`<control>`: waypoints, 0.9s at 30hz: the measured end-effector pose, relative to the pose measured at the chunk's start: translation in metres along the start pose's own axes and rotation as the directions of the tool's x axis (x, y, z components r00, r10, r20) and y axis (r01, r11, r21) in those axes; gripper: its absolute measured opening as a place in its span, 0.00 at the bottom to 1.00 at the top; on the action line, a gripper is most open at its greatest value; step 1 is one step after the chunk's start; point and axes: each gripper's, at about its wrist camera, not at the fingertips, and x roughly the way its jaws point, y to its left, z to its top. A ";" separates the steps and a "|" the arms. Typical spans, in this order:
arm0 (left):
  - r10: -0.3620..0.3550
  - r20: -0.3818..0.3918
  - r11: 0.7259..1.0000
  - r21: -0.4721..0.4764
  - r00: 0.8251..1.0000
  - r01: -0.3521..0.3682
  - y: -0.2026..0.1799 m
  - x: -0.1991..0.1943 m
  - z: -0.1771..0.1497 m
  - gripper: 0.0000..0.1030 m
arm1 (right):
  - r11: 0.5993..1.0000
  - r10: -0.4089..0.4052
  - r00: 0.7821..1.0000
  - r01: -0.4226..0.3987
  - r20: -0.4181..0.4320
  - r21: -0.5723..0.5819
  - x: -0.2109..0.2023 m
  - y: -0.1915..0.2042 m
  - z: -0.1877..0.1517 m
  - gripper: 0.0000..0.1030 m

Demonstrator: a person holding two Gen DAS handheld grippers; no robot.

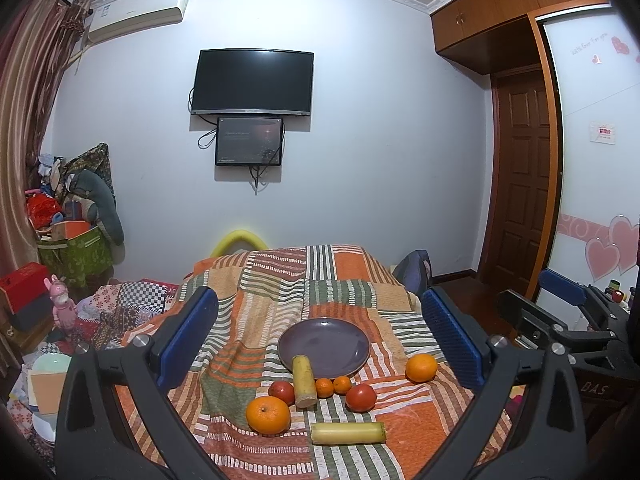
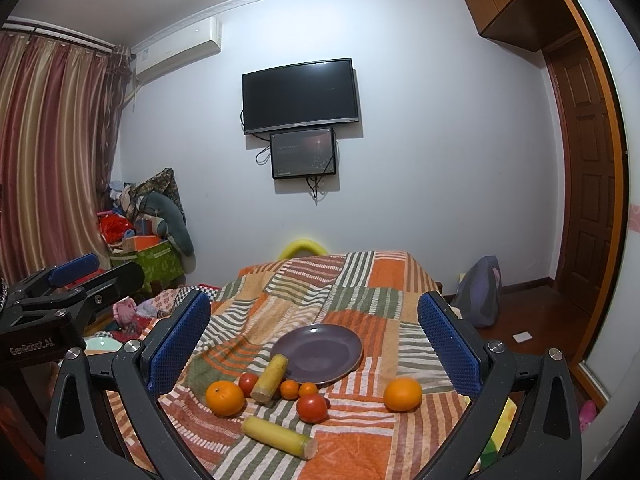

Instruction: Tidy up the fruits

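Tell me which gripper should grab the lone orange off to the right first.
Probably the right gripper: the lone orange sits near its right finger, and both grippers are open. From the left gripper, it lies further off-centre.

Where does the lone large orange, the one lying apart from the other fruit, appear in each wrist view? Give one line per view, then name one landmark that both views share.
Left wrist view: the lone large orange lies lower right of centre, right of the purple plate.
Right wrist view: the orange lies lower right, below and right of the plate.
Shared landmark: the wall-mounted television.
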 end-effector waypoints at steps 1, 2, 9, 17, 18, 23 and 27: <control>-0.001 0.001 1.000 0.001 1.000 0.001 0.000 -0.001 -0.001 1.00 | 1.000 0.000 1.000 0.000 0.000 0.000 0.000 0.000 0.000 1.00; -0.001 0.001 1.000 0.000 1.000 0.001 0.000 -0.001 -0.001 1.00 | 1.000 0.000 1.000 0.000 0.000 0.000 0.000 0.000 0.000 1.00; -0.008 -0.006 1.000 0.012 1.000 0.008 -0.002 0.000 -0.001 1.00 | 1.000 -0.003 1.000 0.003 -0.003 -0.007 0.000 0.002 0.001 1.00; -0.024 -0.020 1.000 -0.001 1.000 0.024 0.005 0.005 -0.003 0.91 | 1.000 0.008 0.999 -0.008 -0.038 0.016 0.010 -0.004 -0.003 1.00; -0.021 -0.031 1.000 -0.005 0.999 0.021 0.008 0.008 -0.003 0.87 | 1.000 0.001 0.999 -0.001 -0.040 0.017 0.011 -0.005 -0.004 0.99; 0.003 -0.093 1.000 -0.016 0.996 -0.004 0.026 0.028 -0.007 0.76 | 0.999 -0.023 0.997 0.025 -0.077 0.025 0.021 -0.018 -0.010 0.89; 0.033 -0.144 0.999 -0.011 0.989 -0.035 0.045 0.048 -0.013 0.70 | 0.999 -0.043 0.992 0.045 -0.121 0.015 0.033 -0.030 -0.018 0.76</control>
